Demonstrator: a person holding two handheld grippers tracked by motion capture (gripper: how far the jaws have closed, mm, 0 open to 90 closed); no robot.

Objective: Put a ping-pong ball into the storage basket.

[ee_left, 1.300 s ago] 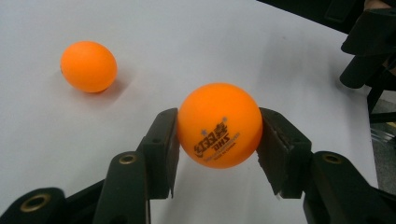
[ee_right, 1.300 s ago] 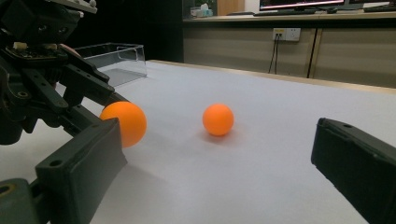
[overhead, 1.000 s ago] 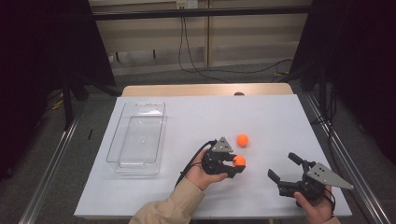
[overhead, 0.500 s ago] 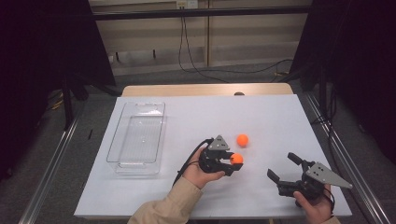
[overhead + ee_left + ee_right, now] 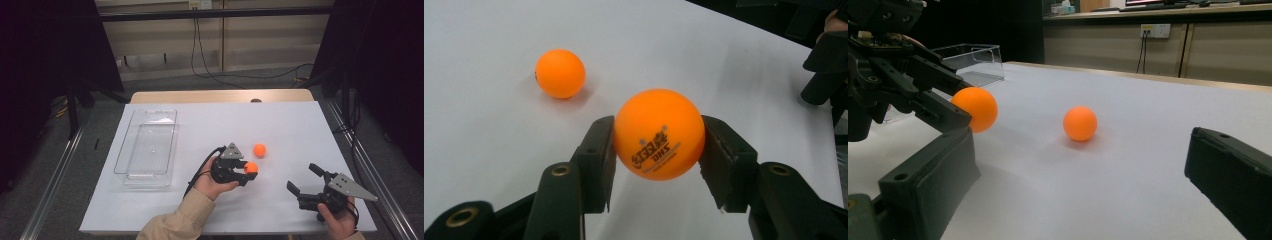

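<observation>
A white sheet covers the desk, with dark curtains at both sides and a pale wall with trailing cables beyond its far edge. On the left part of the sheet lies a clear plastic tray, long side running near to far, with nothing visible inside; it looks like the likely place for the balls to go, which would explain why it sits within the left hand's reach.

The left gripper sits near the middle of the desk, its fingers closed on an orange ball. The two pads press the ball at opposite sides around its widest part, a sensible hold for something round and smooth that would squirt out of an off-centre pinch. In the left gripper view the ball seems raised a little off the sheet, with shadow beneath it.

A second orange ball rests free on the sheet just beyond the held one, slightly to the right and apart from it.

The right gripper waits near the right front corner, fingers spread wide with nothing between them, pointing roughly toward the balls, well apart from both — probably parked there so it stays clear of the left hand's work.
</observation>
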